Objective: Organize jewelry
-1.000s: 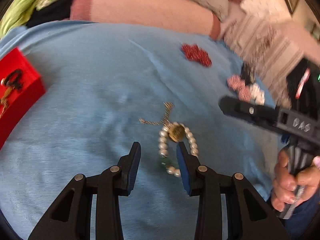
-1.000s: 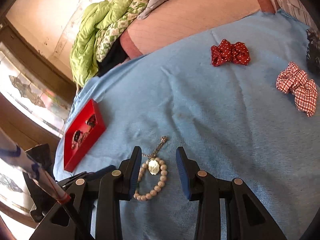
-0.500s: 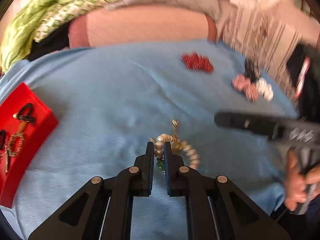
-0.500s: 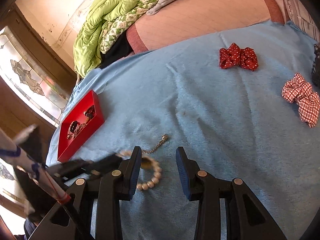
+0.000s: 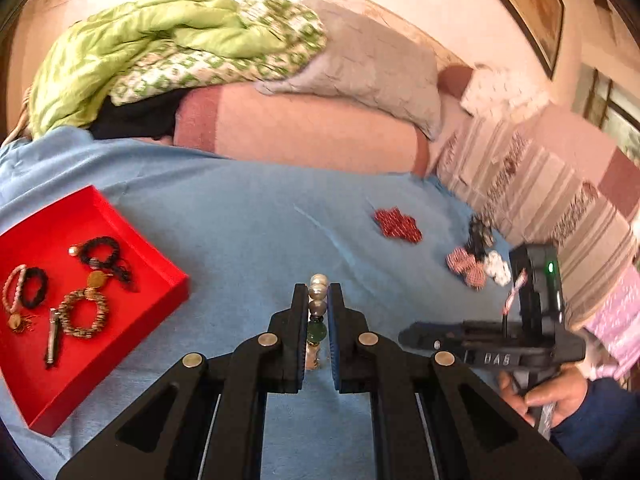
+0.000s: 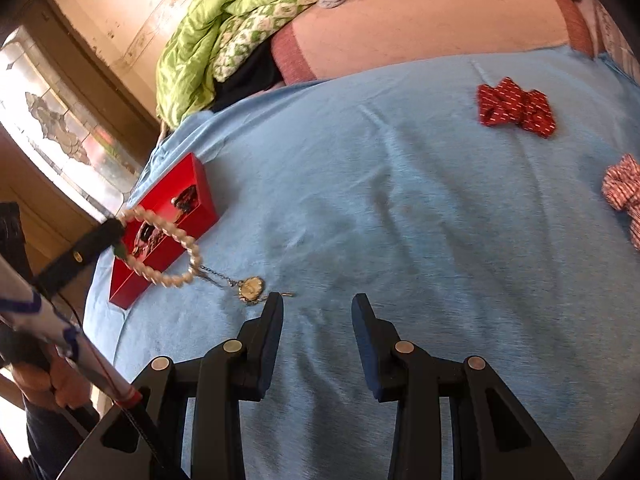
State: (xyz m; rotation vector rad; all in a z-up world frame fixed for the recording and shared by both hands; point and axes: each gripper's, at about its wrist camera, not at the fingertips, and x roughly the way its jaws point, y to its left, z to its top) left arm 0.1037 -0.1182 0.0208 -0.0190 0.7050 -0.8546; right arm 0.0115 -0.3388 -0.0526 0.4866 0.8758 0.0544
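1. The left wrist view alone shows the inside of the red tray [image 5: 164,276]: several bracelets [image 5: 82,314] of dark cord, woven thread and pale beads lie on its flat bottom.
2. In this view the left gripper [image 5: 318,304] has its jaws almost together, and they pinch the pearl bracelet [image 5: 318,292]. Round white pearls stand above the tips and 1 green bead sits lower between the pads.
3. The right gripper [image 5: 416,336] shows here from the side, at the right, with a hand [image 5: 548,396] around its handle.
4. The right wrist view alone shows the whole pearl bracelet [image 6: 176,248]. It hangs as a loop from the tips of the left gripper [image 6: 114,230], in front of the red tray [image 6: 200,192], and its thin chain with a round gold pendant [image 6: 250,288] reaches down to the blue sheet [image 6: 400,220].
5. The right gripper [image 6: 318,316] is partly open and holds nothing; it points down at the soft, wrinkled sheet, with the pendant just beside its left finger.
6. A red dotted scrunchie [image 6: 516,108] lies far back on the sheet, and a checked scrunchie [image 6: 622,192] at the right edge.
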